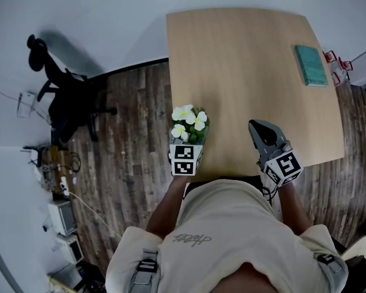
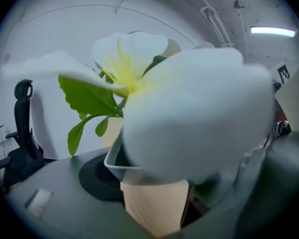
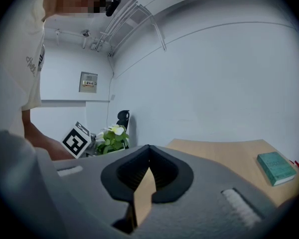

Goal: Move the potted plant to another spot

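- Left gripper (image 1: 188,141) is opened wide and pressed on the potted plant (image 1: 190,124), which is held by the near left edge of the table (image 1: 250,72).
- Right gripper (image 1: 263,133) is closed on nothing.
- If tipped or gripped loosely, the plant could be dropped onto the floor (image 1: 128,163).
- Counted: two grippers, one plant, one table, one book (image 1: 310,65).
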`<state>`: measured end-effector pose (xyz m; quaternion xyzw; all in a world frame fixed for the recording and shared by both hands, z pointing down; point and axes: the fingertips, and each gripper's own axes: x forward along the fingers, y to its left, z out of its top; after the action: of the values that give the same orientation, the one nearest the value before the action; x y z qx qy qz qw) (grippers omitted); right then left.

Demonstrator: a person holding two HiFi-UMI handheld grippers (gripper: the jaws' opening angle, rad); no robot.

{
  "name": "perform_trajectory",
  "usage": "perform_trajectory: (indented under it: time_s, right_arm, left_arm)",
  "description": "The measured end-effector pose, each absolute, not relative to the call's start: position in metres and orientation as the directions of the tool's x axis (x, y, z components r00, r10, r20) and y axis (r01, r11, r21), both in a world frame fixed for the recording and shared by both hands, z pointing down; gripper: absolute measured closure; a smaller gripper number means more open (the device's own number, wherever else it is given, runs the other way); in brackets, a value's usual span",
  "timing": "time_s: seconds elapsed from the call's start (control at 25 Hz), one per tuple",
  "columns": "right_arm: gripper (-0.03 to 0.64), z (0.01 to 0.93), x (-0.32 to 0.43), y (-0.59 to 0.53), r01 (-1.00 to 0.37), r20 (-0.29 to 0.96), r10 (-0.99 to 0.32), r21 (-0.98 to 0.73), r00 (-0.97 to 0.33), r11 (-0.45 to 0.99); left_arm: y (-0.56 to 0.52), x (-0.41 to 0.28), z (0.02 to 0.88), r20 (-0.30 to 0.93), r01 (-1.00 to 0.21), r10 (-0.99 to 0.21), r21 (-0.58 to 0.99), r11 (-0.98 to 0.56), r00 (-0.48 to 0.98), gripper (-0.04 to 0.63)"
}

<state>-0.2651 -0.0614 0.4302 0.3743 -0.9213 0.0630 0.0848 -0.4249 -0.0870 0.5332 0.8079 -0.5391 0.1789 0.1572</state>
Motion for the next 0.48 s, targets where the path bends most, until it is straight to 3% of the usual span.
perform_trajectory:
  time_s: [0.48]
  right_arm:
    - [0.614, 0.427, -0.265, -0.059, -0.697, 0.198, -0.677, -0.048, -0.708, 0.715]
  left_arm:
    - [-0.064, -0.405, 0.446, 0.383, -0.893, -0.815, 0.064, -0.446, 0.435, 0.238]
